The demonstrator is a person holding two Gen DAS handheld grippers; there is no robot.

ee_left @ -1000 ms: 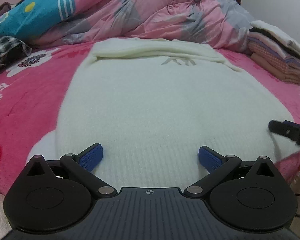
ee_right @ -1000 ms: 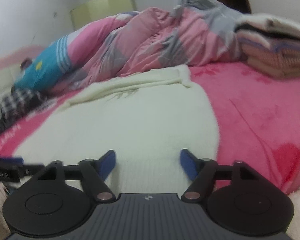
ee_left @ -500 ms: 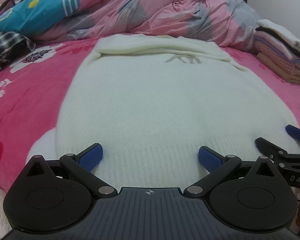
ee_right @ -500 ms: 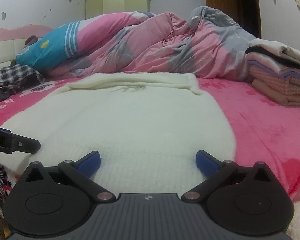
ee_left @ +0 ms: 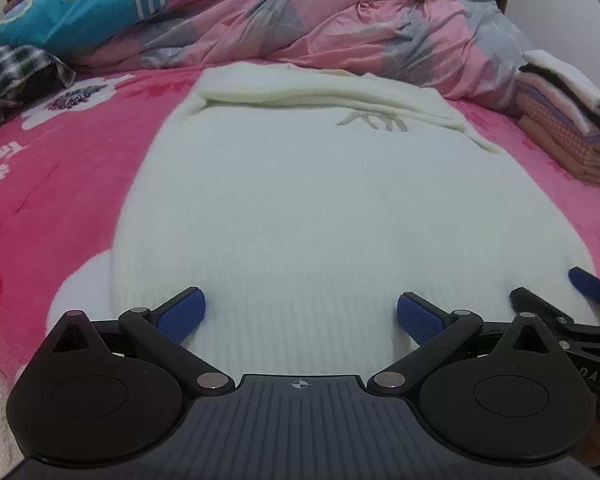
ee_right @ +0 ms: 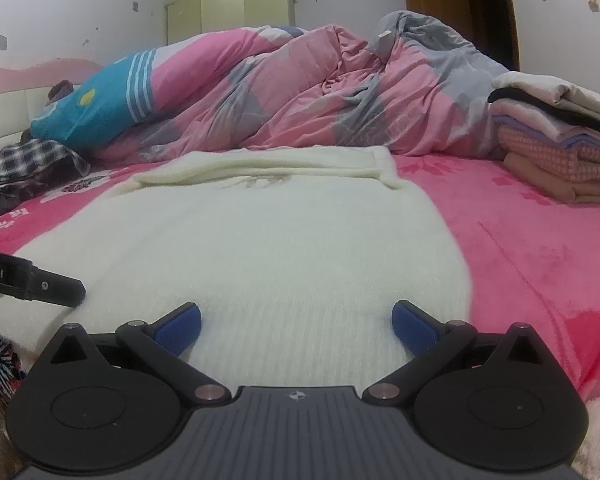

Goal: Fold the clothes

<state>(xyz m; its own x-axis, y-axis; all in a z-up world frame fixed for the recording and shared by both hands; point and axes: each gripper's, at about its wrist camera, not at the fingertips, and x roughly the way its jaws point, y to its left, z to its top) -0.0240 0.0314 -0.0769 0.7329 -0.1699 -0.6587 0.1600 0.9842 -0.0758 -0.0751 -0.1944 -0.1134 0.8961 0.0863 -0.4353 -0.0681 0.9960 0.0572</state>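
A cream knitted sweater (ee_left: pixel 324 200) (ee_right: pixel 260 248) lies flat on the pink bed, its ribbed hem nearest me and its sleeves folded across the far end. My left gripper (ee_left: pixel 300 316) stands open just above the hem's left part, blue pads wide apart with nothing between them. My right gripper (ee_right: pixel 296 326) is open too, over the hem's right part, and shows at the right edge of the left wrist view (ee_left: pixel 572 300). The left gripper's black body (ee_right: pixel 32 276) shows at the left edge of the right wrist view.
A crumpled pink and grey duvet (ee_left: pixel 340 16) (ee_right: pixel 320 92) with a blue pillow (ee_right: pixel 96 100) fills the back. A stack of folded clothes (ee_left: pixel 560 120) (ee_right: pixel 560 144) sits at the right. A checked garment (ee_left: pixel 16 72) lies far left. The pink blanket (ee_right: pixel 540 248) surrounds the sweater.
Both grippers have come in low to the sweater's hem and levelled out. The right gripper moved forward beside the left one. Both stayed open.
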